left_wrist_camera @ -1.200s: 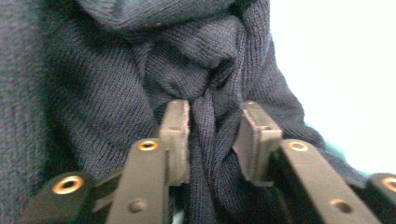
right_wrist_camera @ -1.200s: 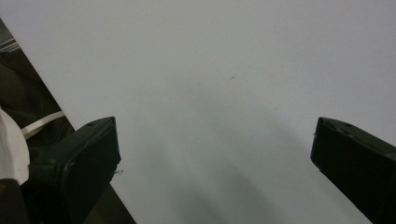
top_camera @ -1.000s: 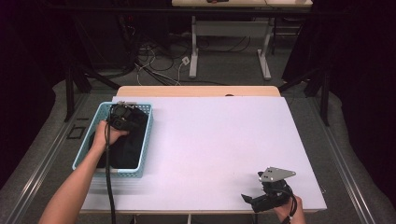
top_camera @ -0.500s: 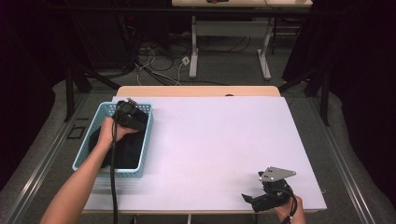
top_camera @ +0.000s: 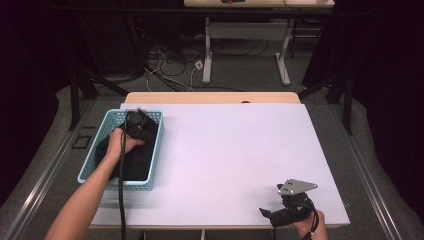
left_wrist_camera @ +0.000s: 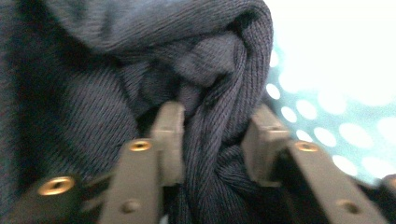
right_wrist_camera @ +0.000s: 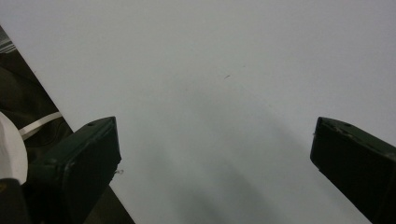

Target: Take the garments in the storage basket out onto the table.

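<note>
A dark blue knit cloth point(top_camera: 135, 162) lies bunched in a light-blue mesh basket point(top_camera: 115, 184) at the table's left side. My left gripper point(top_camera: 139, 126) is down in the basket's far end, held by a hand. In the left gripper view its jaws point(left_wrist_camera: 215, 126) are closed on a thick fold of the knit cloth point(left_wrist_camera: 140, 46), with the basket wall point(left_wrist_camera: 327, 121) blurred at the right. My right gripper point(top_camera: 269, 215) rests near the front right edge of the white table point(top_camera: 230, 150). Its jaws point(right_wrist_camera: 215, 135) stand wide open over bare tabletop point(right_wrist_camera: 210, 56).
The table's front edge runs close beside the right gripper's left jaw in the right gripper view. A strip of wooden tabletop point(top_camera: 210, 97) shows at the back. Cables point(top_camera: 170, 60) and desk legs point(top_camera: 207, 50) stand on the floor beyond the table.
The left hand and gripper have shifted slightly right and toward the far end inside the basket, bunching the cloth. The right gripper has stayed put.
</note>
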A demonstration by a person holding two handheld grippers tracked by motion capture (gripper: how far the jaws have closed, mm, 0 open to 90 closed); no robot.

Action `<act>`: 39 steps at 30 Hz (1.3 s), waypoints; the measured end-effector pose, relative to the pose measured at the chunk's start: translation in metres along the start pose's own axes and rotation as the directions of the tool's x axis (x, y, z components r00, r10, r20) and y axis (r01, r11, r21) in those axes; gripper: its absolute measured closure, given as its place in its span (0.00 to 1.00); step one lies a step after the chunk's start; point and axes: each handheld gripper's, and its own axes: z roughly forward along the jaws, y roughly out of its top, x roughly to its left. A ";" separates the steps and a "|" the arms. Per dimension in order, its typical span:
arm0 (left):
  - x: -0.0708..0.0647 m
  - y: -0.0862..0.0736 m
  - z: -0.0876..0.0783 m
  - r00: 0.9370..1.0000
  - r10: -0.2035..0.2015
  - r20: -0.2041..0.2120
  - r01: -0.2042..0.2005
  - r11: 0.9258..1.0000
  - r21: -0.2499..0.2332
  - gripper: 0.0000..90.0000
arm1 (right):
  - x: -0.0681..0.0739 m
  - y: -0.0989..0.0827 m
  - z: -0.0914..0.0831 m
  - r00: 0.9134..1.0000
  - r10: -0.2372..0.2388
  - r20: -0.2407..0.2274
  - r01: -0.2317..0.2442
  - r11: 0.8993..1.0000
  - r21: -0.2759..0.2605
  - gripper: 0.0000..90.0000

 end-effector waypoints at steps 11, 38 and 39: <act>0.004 -0.011 -0.024 1.000 -0.003 0.025 0.003 1.000 -0.018 0.83 | -0.001 0.000 0.000 1.000 0.002 0.005 -0.002 1.000 -0.003 0.01; 0.000 -0.004 0.002 1.000 -0.025 -0.016 0.025 0.999 0.033 0.70 | 0.000 0.001 0.000 1.000 0.004 -0.004 -0.004 1.000 0.011 0.01; 0.001 -0.005 0.000 0.999 -0.033 -0.006 0.033 0.999 0.021 0.72 | 0.001 0.001 0.000 1.000 0.008 0.001 -0.008 1.000 0.006 0.01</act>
